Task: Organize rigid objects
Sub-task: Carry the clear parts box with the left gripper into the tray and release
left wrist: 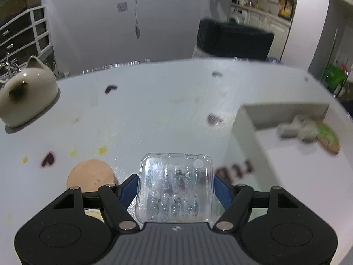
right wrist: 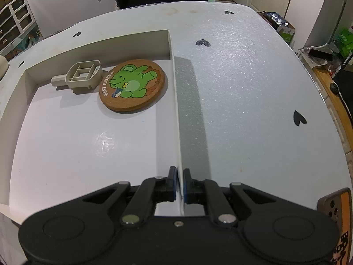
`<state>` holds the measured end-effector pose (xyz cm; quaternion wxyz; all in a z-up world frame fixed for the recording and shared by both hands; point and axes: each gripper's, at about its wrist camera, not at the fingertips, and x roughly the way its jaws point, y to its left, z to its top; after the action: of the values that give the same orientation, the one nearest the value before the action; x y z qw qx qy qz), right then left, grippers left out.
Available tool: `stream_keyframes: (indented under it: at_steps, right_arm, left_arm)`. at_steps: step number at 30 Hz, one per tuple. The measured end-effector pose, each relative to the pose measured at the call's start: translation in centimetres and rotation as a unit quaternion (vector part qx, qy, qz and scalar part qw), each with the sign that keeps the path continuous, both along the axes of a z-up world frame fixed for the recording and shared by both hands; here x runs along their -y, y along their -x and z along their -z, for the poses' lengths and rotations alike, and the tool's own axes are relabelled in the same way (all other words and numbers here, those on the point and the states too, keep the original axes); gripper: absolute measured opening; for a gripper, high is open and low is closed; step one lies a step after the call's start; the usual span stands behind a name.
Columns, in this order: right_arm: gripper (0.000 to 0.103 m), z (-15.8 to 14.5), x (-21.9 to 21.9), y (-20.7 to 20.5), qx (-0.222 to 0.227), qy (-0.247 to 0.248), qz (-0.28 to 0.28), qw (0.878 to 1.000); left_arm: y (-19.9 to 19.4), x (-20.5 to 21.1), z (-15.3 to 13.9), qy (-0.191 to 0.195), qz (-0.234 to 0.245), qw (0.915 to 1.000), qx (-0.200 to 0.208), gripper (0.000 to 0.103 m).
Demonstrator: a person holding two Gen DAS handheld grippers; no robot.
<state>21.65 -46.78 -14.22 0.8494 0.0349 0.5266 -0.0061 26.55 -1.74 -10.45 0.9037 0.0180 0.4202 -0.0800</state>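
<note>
My left gripper point(left wrist: 175, 182) is shut on a clear plastic case point(left wrist: 175, 185) and holds it above the white table point(left wrist: 132, 110), left of the white tray point(left wrist: 245, 128). My right gripper point(right wrist: 179, 184) is shut on the tray's right wall point(right wrist: 176, 110). Inside the tray lie a round cork coaster with a green cartoon animal point(right wrist: 132, 85) and a beige plastic part point(right wrist: 81, 75). Both also show, blurred, in the left wrist view: the coaster point(left wrist: 328, 137) and the part point(left wrist: 295, 130).
A plain cork coaster point(left wrist: 90, 174) lies on the table under my left gripper's left side. A cat-shaped ceramic pot point(left wrist: 26, 97) stands at the far left. Black heart stickers point(right wrist: 299, 117) dot the table. An orange-edged object point(right wrist: 337, 205) sits at the right near edge.
</note>
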Motion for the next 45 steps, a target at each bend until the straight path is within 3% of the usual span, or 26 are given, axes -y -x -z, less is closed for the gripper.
stream_keyframes:
  at_steps: [11,22,27,30,36,45]
  right_arm:
    - [0.007,0.0,0.1,0.1,0.003,-0.001,-0.005,1.000]
    - [0.007,0.0,0.1,0.2,0.006,-0.002,-0.006,1.000]
    - [0.007,0.0,0.1,0.2,0.006,-0.003,-0.005,1.000]
    - [0.007,-0.1,0.1,0.1,0.007,-0.005,-0.005,1.000]
    - [0.007,-0.1,0.3,0.1,0.009,-0.008,-0.004,1.000]
    - [0.006,0.0,0.4,0.2,0.010,-0.011,-0.004,1.000]
  left_arm:
    - [1.4,5.4,-5.5,0.072,-0.001,0.9973,0.018,0.073]
    - [0.2,13.8,-4.2,0.127,-0.009,0.9907,-0.047,0.073]
    - [-1.6,16.3,-2.2,0.106,-0.034,0.9906,-0.080,0.073]
    - [-2.5,17.3,-0.9,0.065,-0.039,0.9934,-0.086,0.073]
    - [-4.2,17.3,0.5,0.004,-0.068,0.9950,-0.074,0.073]
    - [-6.0,16.9,1.2,-0.024,-0.092,0.9939,-0.056,0.073]
